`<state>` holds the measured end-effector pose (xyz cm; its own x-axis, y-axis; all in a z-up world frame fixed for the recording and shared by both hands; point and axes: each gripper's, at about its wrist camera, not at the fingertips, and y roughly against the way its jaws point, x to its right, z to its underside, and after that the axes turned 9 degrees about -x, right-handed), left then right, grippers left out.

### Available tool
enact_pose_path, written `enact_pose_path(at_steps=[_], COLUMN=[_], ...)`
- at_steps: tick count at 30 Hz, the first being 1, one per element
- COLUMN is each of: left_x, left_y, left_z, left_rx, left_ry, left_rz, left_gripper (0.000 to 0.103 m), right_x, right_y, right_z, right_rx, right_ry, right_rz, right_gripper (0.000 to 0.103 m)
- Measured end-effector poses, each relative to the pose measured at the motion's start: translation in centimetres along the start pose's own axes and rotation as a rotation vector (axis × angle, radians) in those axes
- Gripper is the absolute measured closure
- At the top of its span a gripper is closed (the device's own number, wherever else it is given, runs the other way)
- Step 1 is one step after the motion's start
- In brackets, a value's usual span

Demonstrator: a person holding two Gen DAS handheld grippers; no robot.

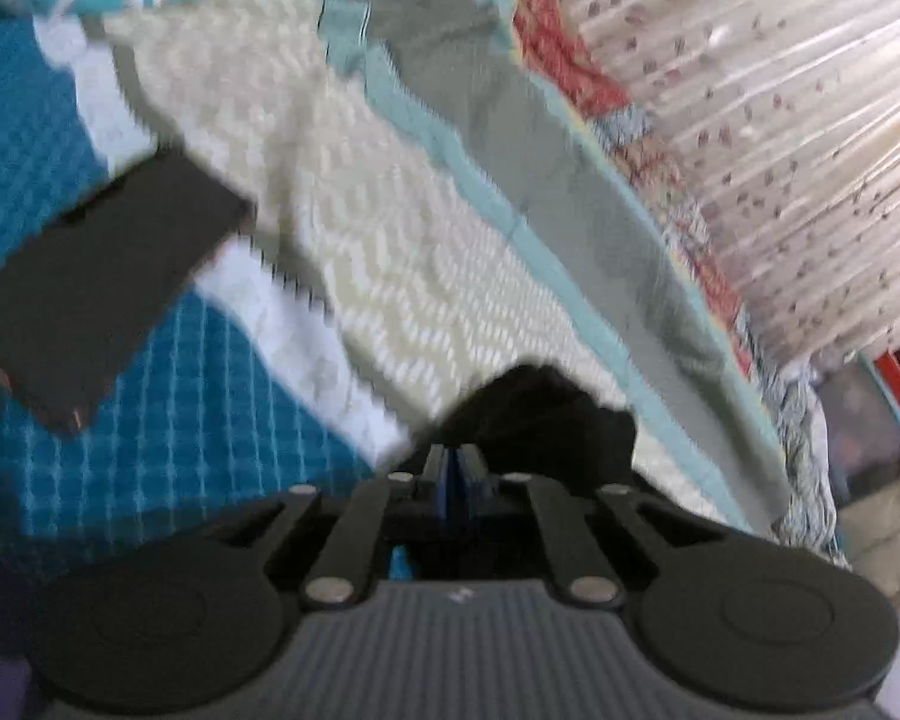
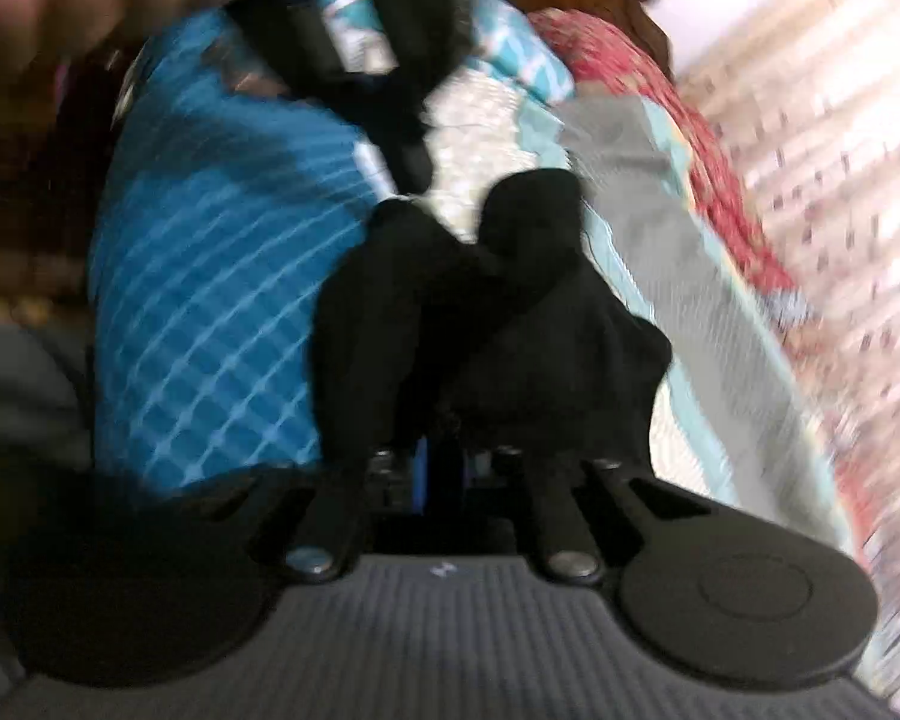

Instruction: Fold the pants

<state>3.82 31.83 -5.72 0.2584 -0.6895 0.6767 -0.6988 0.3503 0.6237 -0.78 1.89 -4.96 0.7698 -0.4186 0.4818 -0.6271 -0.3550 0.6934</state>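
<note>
Ahead of the jaws, a blue-and-cream patchwork bedspread point(image 1: 342, 228) is spread; right, a brightly lit cream pleated floral curtain point(image 1: 768, 138) is hung.

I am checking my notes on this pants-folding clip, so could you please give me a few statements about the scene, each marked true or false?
1. Black cloth bunches at the right gripper. True.
2. The bedspread under the work is plain red. False: it is blue with a pale grid, next to a cream patch.
3. Black cloth sits at the left gripper, whose fingers stand close together. True.
4. The curtain at the right is solid black. False: it is pale with small dark marks.
5. A dark flat rectangle shows at the left of the left wrist view. True.
</note>
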Motion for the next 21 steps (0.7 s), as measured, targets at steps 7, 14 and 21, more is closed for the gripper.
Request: enact_pose_path(at_steps=[7,14,21], left_x=[3.4,5.0,2.1], left_y=[-2.6,-3.6,-2.4], left_z=[-2.7,-0.5,3.1], left_rx=[-0.077,-0.018,-0.015], left_ry=[-0.079,-0.220,-0.256], left_rz=[0.046,-0.074,-0.285], left_gripper=[0.012,0.092,0.081], right_x=[3.5,4.7,2.6], right_y=[2.5,-1.1,-3.6], right_z=[-0.4,-2.7,-2.3], right_rx=[0.046,0.001,-0.085], right_ry=[-0.271,-0.414,-0.464], right_rz=[-0.131,-0.276,-0.435], right_gripper=[0.065,0.065,0.063])
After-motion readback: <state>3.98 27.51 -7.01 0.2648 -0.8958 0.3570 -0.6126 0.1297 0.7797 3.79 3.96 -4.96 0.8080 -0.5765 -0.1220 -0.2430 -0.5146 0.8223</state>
